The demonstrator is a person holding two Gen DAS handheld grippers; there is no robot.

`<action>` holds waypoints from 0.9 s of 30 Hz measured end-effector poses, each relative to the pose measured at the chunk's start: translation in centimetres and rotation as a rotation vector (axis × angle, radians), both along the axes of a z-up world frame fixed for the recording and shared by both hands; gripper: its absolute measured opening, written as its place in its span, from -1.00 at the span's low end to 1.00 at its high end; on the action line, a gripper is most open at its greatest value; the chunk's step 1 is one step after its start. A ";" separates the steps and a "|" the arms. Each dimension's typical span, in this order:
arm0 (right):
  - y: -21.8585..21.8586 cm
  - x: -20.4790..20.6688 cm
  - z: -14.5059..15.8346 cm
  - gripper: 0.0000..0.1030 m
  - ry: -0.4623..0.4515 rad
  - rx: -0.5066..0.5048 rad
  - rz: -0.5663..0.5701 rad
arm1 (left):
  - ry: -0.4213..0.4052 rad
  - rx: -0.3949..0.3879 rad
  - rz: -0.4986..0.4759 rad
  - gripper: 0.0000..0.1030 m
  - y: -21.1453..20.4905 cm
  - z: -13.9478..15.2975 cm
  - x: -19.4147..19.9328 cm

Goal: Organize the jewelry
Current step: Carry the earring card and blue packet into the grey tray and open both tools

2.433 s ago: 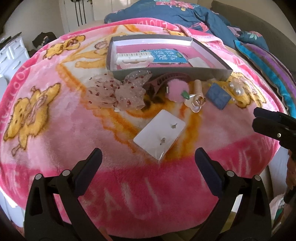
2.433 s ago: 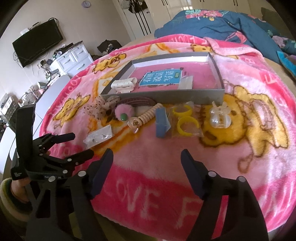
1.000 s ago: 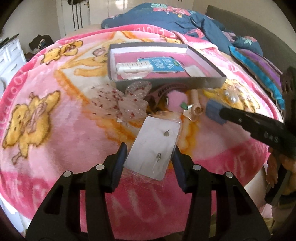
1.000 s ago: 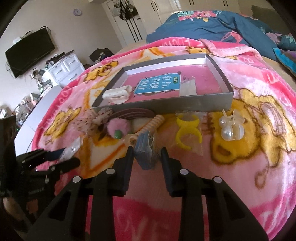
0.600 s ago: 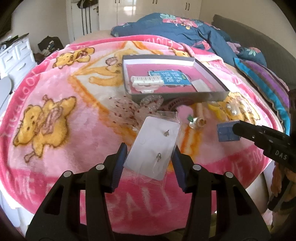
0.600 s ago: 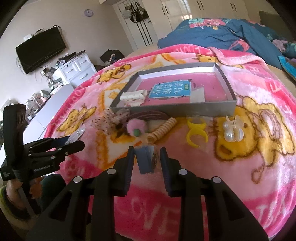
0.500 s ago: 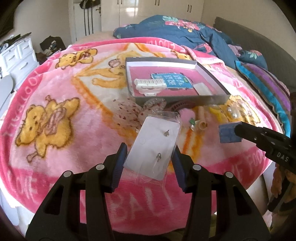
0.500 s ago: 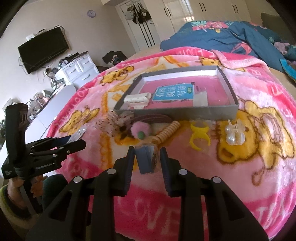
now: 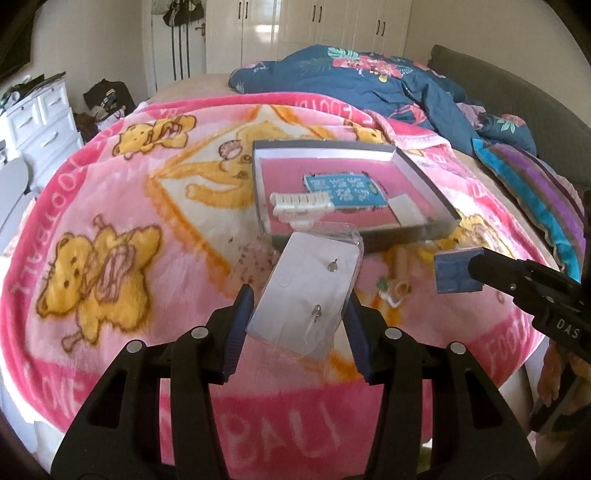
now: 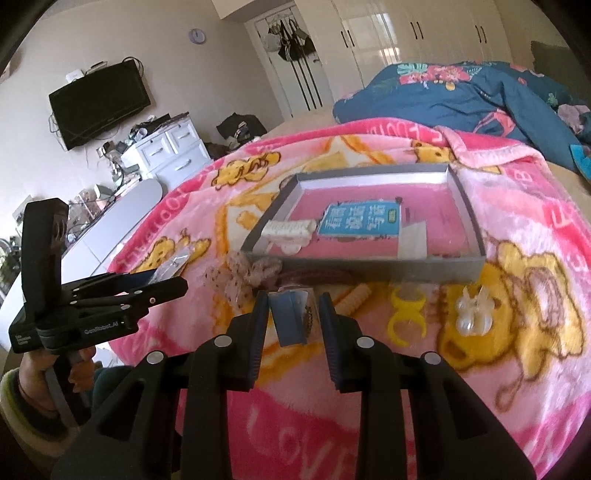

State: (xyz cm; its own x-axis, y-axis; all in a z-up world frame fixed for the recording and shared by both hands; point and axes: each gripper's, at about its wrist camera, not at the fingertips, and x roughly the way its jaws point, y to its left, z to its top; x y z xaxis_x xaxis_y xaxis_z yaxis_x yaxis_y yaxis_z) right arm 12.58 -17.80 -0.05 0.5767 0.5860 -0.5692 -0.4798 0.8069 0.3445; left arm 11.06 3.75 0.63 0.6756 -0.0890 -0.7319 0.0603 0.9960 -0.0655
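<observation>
Your left tongs (image 9: pixel 301 312) are clamped on a white earring card in a clear sleeve (image 9: pixel 308 291), held above the bed. Your right tongs (image 10: pixel 293 325) are pinched tight on a small blue packet (image 10: pixel 290 321), also clear of the bedding.

Under both lies a pink fleece blanket (image 9: pixel 110 192) printed with yellow bears, spread over the bed. On it sits a shallow grey box (image 10: pixel 369 269) with a pink floor, holding a white hair clip (image 10: pixel 290 230), a blue card with printed characters (image 10: pixel 360 221) and a small white card (image 10: pixel 413 242). Just in front of the box, on the blanket, lie yellow rings (image 10: pixel 406 310), a pearly claw clip (image 10: pixel 474 314), a beige spiral tie (image 10: pixel 356 297) and a gauzy dotted bow (image 10: pixel 240 278).

Behind, a dark blue floral duvet (image 10: pixel 461 96) is bunched up. White wardrobes (image 9: pixel 314 26) line the far wall; a white dresser (image 10: pixel 166 151) stands beneath a wall-mounted television (image 10: pixel 98 99).
</observation>
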 end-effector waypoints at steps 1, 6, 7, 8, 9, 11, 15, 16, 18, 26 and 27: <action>-0.2 0.2 0.2 -0.47 -0.006 0.002 -0.004 | -0.003 0.000 -0.001 -0.23 -0.1 0.2 0.3; -1.6 1.8 1.7 -0.47 -0.037 0.012 -0.040 | -0.021 -0.001 -0.018 -0.23 -1.3 1.6 2.5; -1.9 2.1 2.0 -0.47 -0.043 0.013 -0.045 | -0.025 0.000 -0.021 -0.23 -1.6 1.9 2.8; -2.3 2.5 2.3 -0.47 -0.053 0.013 -0.056 | -0.030 0.000 -0.028 -0.23 -2.0 2.2 3.4; -2.6 2.9 2.6 -0.47 -0.058 0.013 -0.064 | -0.033 0.003 -0.033 -0.23 -2.4 2.5 3.9; -3.4 3.7 3.1 -0.47 -0.070 0.013 -0.084 | -0.041 0.012 -0.045 -0.23 -3.3 2.8 5.0; -4.9 5.4 3.7 -0.47 -0.080 0.007 -0.126 | -0.042 0.020 -0.059 -0.23 -4.6 3.1 7.0; -5.1 5.8 3.8 -0.48 -0.080 0.007 -0.133 | -0.042 0.021 -0.063 -0.23 -5.0 3.2 7.5; -5.9 6.6 4.0 -0.48 -0.086 0.007 -0.155 | -0.040 0.024 -0.073 -0.23 -5.7 3.1 8.5; -7.9 9.6 3.8 -0.48 -0.077 -0.006 -0.209 | -0.016 0.045 -0.110 -0.22 -8.3 2.0 11.5; -8.0 9.8 3.7 -0.48 -0.076 -0.007 -0.212 | -0.011 0.047 -0.113 -0.22 -8.5 1.7 11.8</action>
State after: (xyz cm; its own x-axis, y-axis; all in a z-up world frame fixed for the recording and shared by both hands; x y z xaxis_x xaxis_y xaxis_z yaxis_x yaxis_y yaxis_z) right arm 22.38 -25.76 3.70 0.7281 0.4433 -0.5227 -0.3238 0.8947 0.3077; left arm 22.84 -4.78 2.32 0.6712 -0.1302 -0.7298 0.1724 0.9849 -0.0172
